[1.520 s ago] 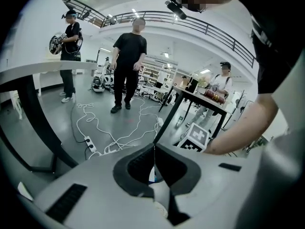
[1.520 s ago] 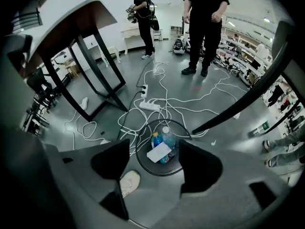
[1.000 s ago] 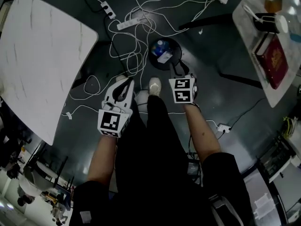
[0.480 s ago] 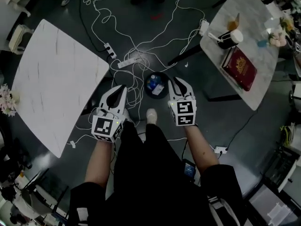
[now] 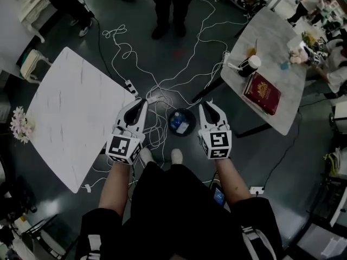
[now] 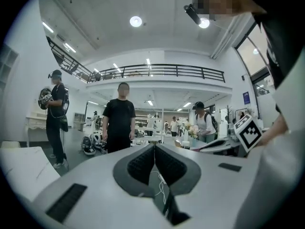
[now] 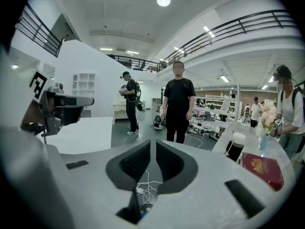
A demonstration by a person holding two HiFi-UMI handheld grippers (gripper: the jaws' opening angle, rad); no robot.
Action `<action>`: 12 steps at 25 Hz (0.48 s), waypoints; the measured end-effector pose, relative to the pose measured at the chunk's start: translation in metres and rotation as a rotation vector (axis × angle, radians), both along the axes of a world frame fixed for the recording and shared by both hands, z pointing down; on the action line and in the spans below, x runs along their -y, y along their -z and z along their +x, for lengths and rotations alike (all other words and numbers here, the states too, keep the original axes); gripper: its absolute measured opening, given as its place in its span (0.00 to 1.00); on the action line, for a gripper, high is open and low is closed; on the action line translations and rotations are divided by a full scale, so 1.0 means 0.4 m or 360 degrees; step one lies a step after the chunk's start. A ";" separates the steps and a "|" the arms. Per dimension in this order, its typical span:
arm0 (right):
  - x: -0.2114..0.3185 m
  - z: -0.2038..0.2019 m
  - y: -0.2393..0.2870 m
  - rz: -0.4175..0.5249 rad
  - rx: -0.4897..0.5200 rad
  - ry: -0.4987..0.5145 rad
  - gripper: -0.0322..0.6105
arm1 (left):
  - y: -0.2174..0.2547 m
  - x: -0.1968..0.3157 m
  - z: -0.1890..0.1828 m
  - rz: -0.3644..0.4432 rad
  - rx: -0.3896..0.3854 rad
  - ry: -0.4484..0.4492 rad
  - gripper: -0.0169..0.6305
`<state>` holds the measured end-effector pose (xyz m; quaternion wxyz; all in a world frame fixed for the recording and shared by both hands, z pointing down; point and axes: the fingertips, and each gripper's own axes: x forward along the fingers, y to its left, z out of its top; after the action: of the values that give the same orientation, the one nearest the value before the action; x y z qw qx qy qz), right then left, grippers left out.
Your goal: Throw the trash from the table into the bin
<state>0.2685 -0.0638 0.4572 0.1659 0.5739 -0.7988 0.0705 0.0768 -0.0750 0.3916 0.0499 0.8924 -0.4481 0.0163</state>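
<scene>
Round bin [image 5: 193, 118] stands upright, mouth upward; trash [image 5: 178, 125] lies inside.

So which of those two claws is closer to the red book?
Right. The right gripper, whose jaws have just been closing on nothing, hovers just left of the red book in the head view; the left gripper is farther left, beyond the bin.

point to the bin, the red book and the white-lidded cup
bin [image 5: 191, 129], head view, lower right rim
red book [image 5: 262, 93], head view, middle of the cover
white-lidded cup [image 5: 252, 62], head view, the white lid
</scene>
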 end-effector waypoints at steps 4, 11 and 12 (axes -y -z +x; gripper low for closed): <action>-0.020 0.005 0.083 0.0122 -0.0017 -0.0014 0.10 | 0.081 -0.007 -0.029 0.0085 -0.0046 0.0023 0.05; -0.057 0.027 0.169 0.0251 0.0004 -0.0058 0.08 | 0.148 -0.024 -0.093 0.0159 -0.0057 0.0044 0.05; -0.062 0.032 0.171 0.0257 0.0014 -0.0067 0.08 | 0.150 -0.028 -0.102 0.0164 -0.0060 0.0047 0.05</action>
<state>0.2812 -0.0391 0.3889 0.1140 0.6018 -0.7904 0.0120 0.0362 -0.0640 0.3316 0.0127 0.8872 -0.4605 -0.0244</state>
